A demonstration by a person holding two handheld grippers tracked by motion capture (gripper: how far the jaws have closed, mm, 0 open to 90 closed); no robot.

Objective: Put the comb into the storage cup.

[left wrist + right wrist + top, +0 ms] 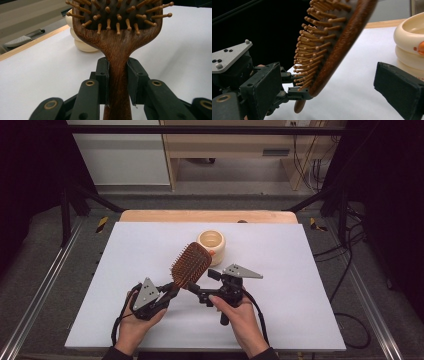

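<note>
**Brush held over the counter, second gripper wide beside it**

In the high view the brush (191, 265) sits just left of centre, tilted, its head up and to the right and its handle running down to the left gripper (167, 295) in the lower left of the frame. The left hand (136, 320) wraps that gripper from below. The left gripper view shows its jaws clamped on the handle (118, 75) just under the head, one pad pressed on each side; the bristles (117, 15) fill the top of that frame and face the camera.

The right gripper (202, 285) lies just right of the brush in the high view, its jaws pointing left toward the lower edge of the head, with the right hand (240, 312) below it. In the right gripper view its jaws stand wide apart, one pad at lower left and one at lower right, and the head of the brush (337, 52) slants between them from upper right to lower centre; neither pad touches it. The left gripper (297, 92) appears there at lower left, gripping the handle.

A cream bowl (211, 242) stands on the white counter (300, 285) just above the head in the high view, near centre. It shows at upper left in the left gripper view (82, 45) and at the right edge of the right gripper view (409, 42).
</note>
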